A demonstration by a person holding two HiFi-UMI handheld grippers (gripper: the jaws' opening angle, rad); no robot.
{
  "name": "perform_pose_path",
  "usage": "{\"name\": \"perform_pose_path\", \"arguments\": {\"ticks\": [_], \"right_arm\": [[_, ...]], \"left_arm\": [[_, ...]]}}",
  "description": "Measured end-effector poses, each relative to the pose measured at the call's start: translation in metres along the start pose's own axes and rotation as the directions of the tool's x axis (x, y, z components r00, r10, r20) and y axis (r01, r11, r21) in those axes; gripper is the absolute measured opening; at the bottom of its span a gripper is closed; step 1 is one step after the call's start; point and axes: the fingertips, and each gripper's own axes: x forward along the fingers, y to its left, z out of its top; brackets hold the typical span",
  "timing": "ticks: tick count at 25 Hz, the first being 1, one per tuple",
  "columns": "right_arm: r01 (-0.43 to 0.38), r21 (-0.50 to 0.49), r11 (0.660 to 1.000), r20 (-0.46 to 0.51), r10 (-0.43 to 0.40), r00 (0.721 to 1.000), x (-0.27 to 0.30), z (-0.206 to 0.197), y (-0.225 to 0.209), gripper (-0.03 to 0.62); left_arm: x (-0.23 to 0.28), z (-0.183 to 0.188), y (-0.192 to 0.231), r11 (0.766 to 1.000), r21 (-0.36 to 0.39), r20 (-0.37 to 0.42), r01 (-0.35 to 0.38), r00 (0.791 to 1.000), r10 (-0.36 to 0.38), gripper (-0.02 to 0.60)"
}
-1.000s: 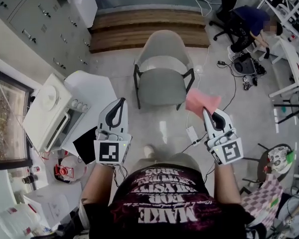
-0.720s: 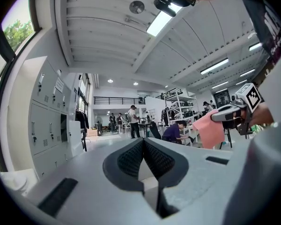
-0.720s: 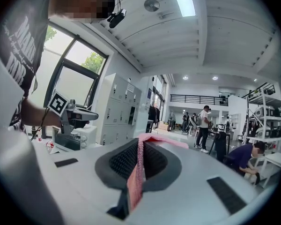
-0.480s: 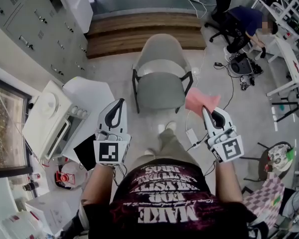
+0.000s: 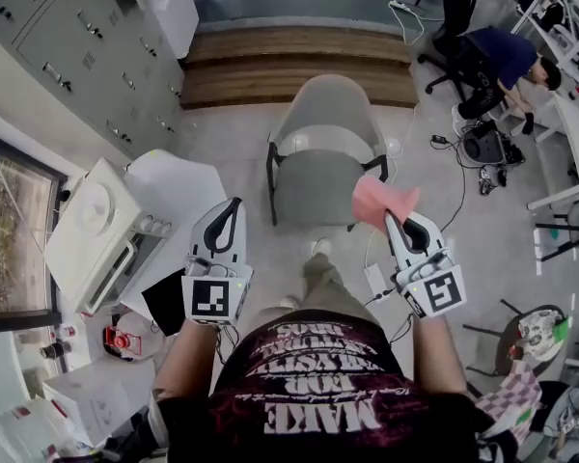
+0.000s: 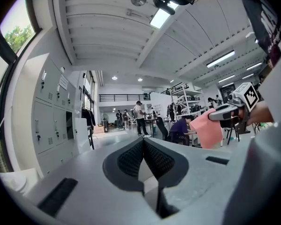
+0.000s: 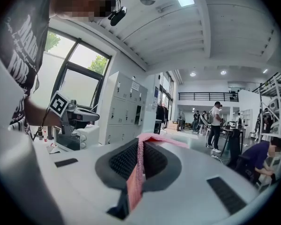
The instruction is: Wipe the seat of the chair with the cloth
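A grey chair (image 5: pixel 320 152) with black legs stands on the floor ahead of me, its seat (image 5: pixel 318 186) bare. My right gripper (image 5: pixel 394 215) is shut on a pink cloth (image 5: pixel 381 201) that hangs beside the chair's right front corner. In the right gripper view the cloth (image 7: pixel 136 177) is pinched between the jaws of that gripper (image 7: pixel 139 146). My left gripper (image 5: pixel 234 205) hovers left of the chair's front, shut and holding nothing; in the left gripper view its jaws meet at the tip of the gripper (image 6: pixel 143 144), and the pink cloth (image 6: pixel 208 128) shows at the right.
Grey lockers (image 5: pixel 68 46) line the left wall. A white appliance (image 5: pixel 101 225) and a white board (image 5: pixel 179 186) sit at the left. A wooden step (image 5: pixel 299 61) lies behind the chair. Cables (image 5: pixel 444 143) and a seated person (image 5: pixel 507 56) are at the right.
I have stepped closer to the chair. The right gripper with the cloth has moved left and forward, toward the chair's right front corner. The left gripper keeps its pose.
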Motion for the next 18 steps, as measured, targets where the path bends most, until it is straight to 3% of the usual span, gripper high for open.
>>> {"name": "perform_pose_path", "arguments": {"ticks": [10, 18], "right_arm": [[-0.044, 0.064, 0.997, -0.031, 0.046, 0.998, 0.074, -0.04, -0.072, 0.009], [-0.086, 0.133, 0.987, -0.147, 0.105, 0.984, 0.155, -0.14, -0.121, 0.009]], "left_arm": [[0.104, -0.006, 0.011, 1.0, -0.003, -0.048, -0.01, 0.999, 0.01, 0.005], [0.185, -0.06, 0.019, 0.999, -0.037, -0.127, -0.019, 0.992, 0.014, 0.005]]}}
